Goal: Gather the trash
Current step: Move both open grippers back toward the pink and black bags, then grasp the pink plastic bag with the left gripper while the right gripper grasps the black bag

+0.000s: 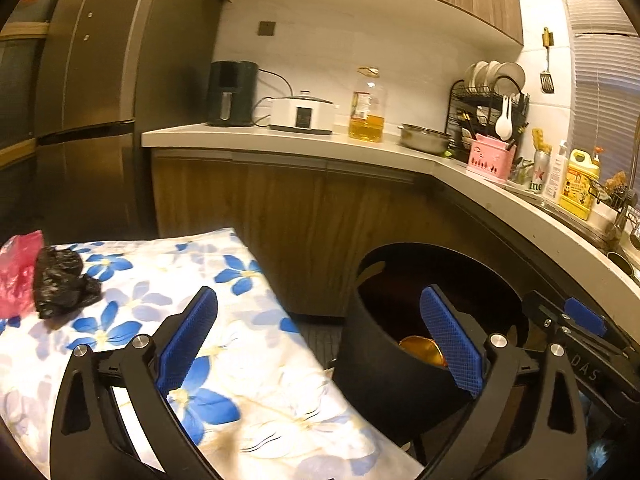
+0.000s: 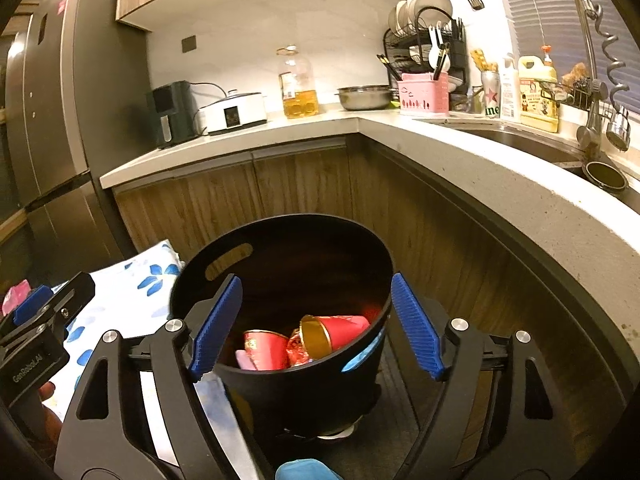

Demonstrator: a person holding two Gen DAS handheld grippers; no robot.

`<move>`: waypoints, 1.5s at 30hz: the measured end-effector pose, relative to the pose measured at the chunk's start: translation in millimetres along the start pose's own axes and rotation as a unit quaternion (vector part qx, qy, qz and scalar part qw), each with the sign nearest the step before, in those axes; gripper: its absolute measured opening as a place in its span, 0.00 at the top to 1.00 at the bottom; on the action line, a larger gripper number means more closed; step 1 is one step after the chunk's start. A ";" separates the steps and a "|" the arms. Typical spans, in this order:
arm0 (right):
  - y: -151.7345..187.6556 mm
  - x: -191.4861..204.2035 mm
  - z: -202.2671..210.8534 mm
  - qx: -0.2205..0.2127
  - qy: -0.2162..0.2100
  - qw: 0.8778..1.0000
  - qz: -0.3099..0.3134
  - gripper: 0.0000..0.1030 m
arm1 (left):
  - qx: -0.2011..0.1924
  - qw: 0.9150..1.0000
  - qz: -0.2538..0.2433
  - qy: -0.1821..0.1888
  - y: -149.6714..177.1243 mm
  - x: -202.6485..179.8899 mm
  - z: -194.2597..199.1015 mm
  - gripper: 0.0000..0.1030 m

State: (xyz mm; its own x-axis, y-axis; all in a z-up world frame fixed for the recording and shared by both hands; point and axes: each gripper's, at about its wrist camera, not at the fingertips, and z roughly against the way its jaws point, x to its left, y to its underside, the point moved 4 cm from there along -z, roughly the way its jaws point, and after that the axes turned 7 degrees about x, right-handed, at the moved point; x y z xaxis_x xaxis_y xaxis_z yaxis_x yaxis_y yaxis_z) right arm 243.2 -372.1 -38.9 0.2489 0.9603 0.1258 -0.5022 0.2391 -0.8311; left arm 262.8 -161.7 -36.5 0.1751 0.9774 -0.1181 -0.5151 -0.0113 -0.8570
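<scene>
Both empty grippers, left (image 1: 318, 336) and right (image 2: 316, 322), show jaws spread wide near the bin (image 2: 280, 380) holding red cups (image 2: 264, 350), so next swing left toward the black bag (image 1: 60, 282) at frame left, closing squarely around its bulk.

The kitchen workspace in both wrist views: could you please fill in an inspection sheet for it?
Surface: floral cloth on a low table beside the bin.
Job's things: black bin on the floor, open, holding red cups and wrappers; black bag and pink bag lie on the cloth.
Clutter: blue item at the lower edge, unclear what.
Grippers: left gripper open, empty, between cloth and bin; right gripper open, empty, over the bin.
Cables: black cord behind the air fryer.
Surroundings: counter with oil bottle, steel bowl, dish rack, sink; fridge.
</scene>
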 end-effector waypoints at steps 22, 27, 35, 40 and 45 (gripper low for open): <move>26.5 119.4 11.1 0.000 -0.068 0.996 0.059 0.26 | -0.014 0.994 0.054 -0.096 19.1 118.2 47.9 0.06; 39.6 165.9 5.5 0.008 -0.100 0.991 0.087 0.26 | -0.015 0.988 0.072 -0.137 26.8 162.2 58.1 0.06; 56.1 244.7 -4.5 0.015 -0.149 0.980 0.129 0.26 | -0.028 0.971 0.095 -0.217 27.5 243.0 70.4 0.06; 63.5 281.6 -10.8 0.018 -0.170 0.975 0.144 0.26 | -0.032 0.960 0.118 -0.251 20.6 298.5 64.0 0.06; 67.0 319.3 -19.1 0.025 -0.190 0.970 0.152 0.26 | -0.006 0.957 0.150 -0.247 18.1 332.8 42.6 0.13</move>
State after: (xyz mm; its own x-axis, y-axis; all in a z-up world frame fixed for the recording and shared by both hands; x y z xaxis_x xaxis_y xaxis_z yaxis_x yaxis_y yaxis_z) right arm 304.9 -52.2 -64.8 -0.2346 0.9690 0.0776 -0.5462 -0.0654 -0.8351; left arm 276.1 172.4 -70.0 -0.3990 0.9103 -0.1099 -0.4705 -0.3061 -0.8276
